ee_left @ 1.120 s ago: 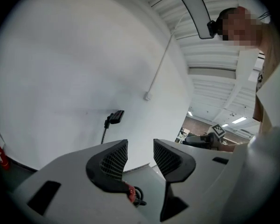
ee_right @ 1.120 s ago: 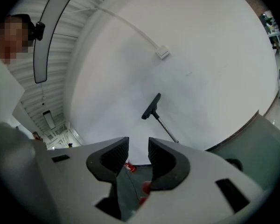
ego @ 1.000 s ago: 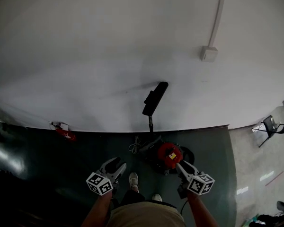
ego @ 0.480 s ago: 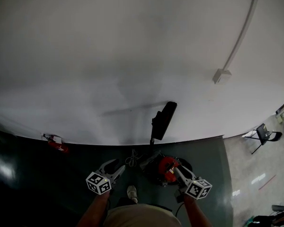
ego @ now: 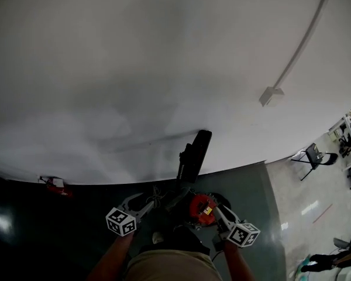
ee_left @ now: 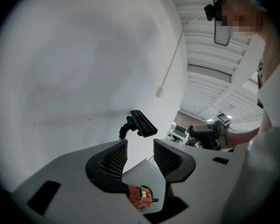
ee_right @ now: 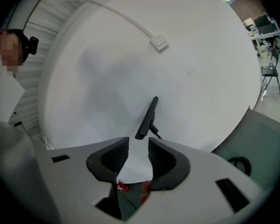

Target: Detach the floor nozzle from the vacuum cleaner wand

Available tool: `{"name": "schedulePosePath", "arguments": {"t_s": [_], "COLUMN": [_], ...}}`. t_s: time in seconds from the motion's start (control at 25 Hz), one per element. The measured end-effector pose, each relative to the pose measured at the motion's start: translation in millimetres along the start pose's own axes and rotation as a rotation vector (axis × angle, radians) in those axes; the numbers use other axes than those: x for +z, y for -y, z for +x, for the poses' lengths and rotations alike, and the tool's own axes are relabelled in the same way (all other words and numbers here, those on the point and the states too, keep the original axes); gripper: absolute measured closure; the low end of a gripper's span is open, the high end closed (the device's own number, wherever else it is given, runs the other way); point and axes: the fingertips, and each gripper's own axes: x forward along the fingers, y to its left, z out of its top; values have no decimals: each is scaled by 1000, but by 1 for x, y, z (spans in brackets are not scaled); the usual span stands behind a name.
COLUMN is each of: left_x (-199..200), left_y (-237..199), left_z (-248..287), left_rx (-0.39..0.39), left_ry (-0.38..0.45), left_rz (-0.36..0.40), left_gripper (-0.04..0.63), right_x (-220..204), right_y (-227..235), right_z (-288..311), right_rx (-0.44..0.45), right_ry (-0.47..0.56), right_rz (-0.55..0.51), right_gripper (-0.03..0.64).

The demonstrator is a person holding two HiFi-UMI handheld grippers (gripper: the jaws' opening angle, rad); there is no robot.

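Observation:
The black floor nozzle (ego: 193, 153) stands up in front of the white wall on a short wand (ego: 176, 193). The wand rises from the red vacuum body (ego: 201, 208) on the dark floor. My left gripper (ego: 141, 202) sits just left of the wand's foot, jaws apart and empty. In the left gripper view the nozzle (ee_left: 142, 123) shows beyond my left gripper (ee_left: 140, 154), with the red body (ee_left: 139, 196) below. My right gripper (ego: 217, 210) hovers by the body's right side, jaws drawn close with nothing between them. From my right gripper (ee_right: 138, 154) the nozzle (ee_right: 147, 118) lies ahead.
A small red object (ego: 52, 184) lies at the wall's foot far left. A conduit with a junction box (ego: 270, 95) runs down the wall. A folding chair (ego: 311, 156) stands on the light floor at right. A cable loop (ee_right: 238, 163) lies on the dark mat.
Both grippers have advanced toward the vacuum. The left one has drifted right, up to the wand's foot. The wall and nozzle now fill more of the head view.

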Motion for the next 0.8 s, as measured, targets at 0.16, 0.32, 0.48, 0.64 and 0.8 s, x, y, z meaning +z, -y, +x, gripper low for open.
{"name": "schedulePosePath", "arguments": {"t_s": [0.16, 0.32, 0.48, 0.64, 0.8], "left_x": [6, 21, 29, 30, 29], "left_y": [-6, -3, -12, -32, -48], "left_z": [30, 51, 73, 99, 117], "left_rx": [-5, 6, 17, 40, 33], "left_ry": [-24, -50, -96, -127, -156], "left_rz": [-6, 3, 37, 68, 75], "left_gripper": [413, 413, 413, 413, 413], "right_x": [16, 43, 64, 82, 93], "right_y": [22, 36, 44, 56, 54], "right_z": [19, 37, 64, 88, 98], "right_rx": [1, 15, 49, 88, 109], "right_ry": [25, 44, 42, 34, 39], "right_rz": [36, 58, 77, 89, 118], "right_gripper": [479, 479, 479, 479, 476]}}
